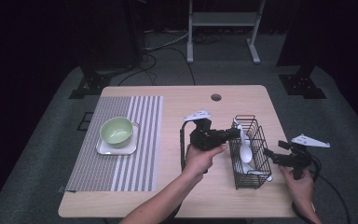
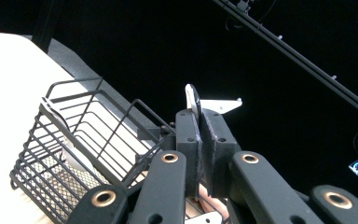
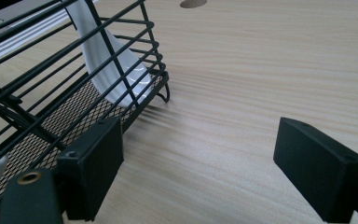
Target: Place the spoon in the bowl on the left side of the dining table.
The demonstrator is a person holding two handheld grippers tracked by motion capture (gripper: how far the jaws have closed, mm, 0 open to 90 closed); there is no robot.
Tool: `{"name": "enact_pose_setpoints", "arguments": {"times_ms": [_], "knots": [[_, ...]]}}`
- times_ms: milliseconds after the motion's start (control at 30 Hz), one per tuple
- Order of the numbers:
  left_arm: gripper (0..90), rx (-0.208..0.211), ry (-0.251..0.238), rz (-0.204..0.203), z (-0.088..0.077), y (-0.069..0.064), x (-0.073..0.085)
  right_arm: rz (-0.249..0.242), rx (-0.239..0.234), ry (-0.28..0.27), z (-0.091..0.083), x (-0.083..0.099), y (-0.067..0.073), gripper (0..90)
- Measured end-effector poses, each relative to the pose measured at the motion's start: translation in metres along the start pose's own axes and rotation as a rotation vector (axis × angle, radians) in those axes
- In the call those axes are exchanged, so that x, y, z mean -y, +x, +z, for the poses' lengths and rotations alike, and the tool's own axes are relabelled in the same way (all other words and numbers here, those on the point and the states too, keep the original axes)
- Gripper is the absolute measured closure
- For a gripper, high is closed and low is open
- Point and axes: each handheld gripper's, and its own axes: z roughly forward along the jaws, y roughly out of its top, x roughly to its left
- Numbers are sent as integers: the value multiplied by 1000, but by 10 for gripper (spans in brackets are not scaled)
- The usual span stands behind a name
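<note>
A black wire basket (image 1: 254, 161) stands on the right part of the wooden table (image 1: 177, 107). My left gripper (image 1: 236, 133) reaches over the basket's left rim from the left, shut on the handle of a white spoon (image 1: 245, 150) whose bowl hangs inside the basket. In the left gripper view the gripper (image 2: 199, 116) pinches the handle, and the spoon (image 2: 192, 97) pokes out past the pads, with the basket (image 2: 74, 135) to the left. Another white spoon (image 3: 116, 70) lies in the basket (image 3: 51, 116). My right gripper (image 1: 266, 153) (image 3: 200, 158) stands open just right of the basket, with nothing between its fingers.
A green bowl (image 1: 116, 130) sits on a white square plate (image 1: 103, 149) on a striped placemat (image 1: 140, 140) at the left. A round cable hole (image 1: 216, 97) is near the table's far edge. The table's right edge runs close behind my right gripper.
</note>
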Motion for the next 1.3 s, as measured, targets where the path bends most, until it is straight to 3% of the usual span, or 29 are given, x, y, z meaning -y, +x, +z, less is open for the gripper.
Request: {"name": "enact_pose_setpoints", "arguments": {"times_ms": [367,667,1300], "knots": [[865,7,-41,-20,-14,0,-7,2,4,5,0,0,0,148],[865,-10,-63,-37,-27,5,-9,2,6,6,1,0,0,148],[865,-83,-124,-80,-72,29,-9,1,14,14,1,0,0,148]]}}
